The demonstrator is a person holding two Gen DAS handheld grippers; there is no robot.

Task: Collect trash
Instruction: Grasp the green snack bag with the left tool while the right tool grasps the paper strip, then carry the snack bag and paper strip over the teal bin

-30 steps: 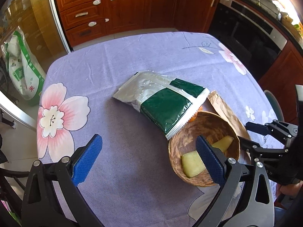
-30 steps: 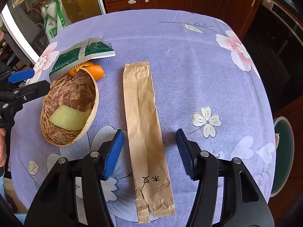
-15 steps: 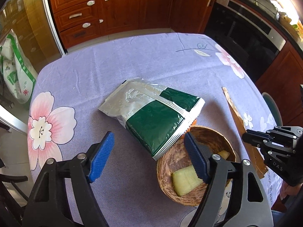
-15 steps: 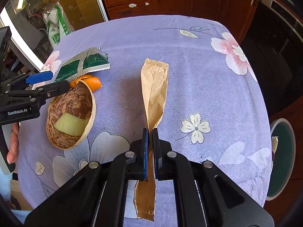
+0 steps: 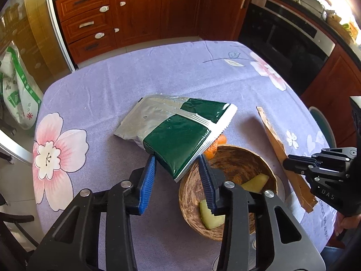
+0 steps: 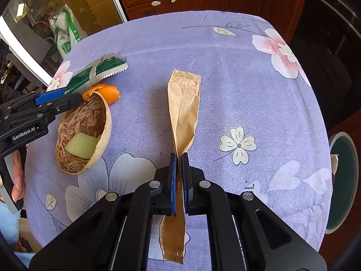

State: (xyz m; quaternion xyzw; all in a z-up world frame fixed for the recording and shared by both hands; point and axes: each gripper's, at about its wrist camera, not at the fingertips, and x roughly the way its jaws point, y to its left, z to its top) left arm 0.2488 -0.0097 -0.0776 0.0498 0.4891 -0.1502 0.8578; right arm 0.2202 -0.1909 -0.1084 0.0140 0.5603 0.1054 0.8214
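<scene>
A green and silver snack bag [image 5: 178,128] lies on the purple flowered tablecloth [image 5: 112,90], its near corner between the pads of my left gripper [image 5: 177,166], which is partly closed around it but not clamped. My right gripper [image 6: 179,160] is shut on a long brown paper sleeve [image 6: 183,103], also seen in the left wrist view [image 5: 282,155]. A woven bowl [image 5: 227,160] with a pale green peel [image 6: 82,144] sits beside the bag. An orange peel [image 6: 110,92] lies under the bag's edge.
The bowl [image 6: 99,122] stands left of the paper sleeve. Wooden cabinets [image 5: 146,11] and an oven [image 5: 288,36] stand beyond the table. A green-rimmed bin [image 6: 343,180] is on the floor at the right. A white and green sack [image 5: 15,90] is on the left.
My left gripper has moved forward and narrowed its jaws around the snack bag's near corner. My right gripper closed on the paper sleeve a second ago and still holds it.
</scene>
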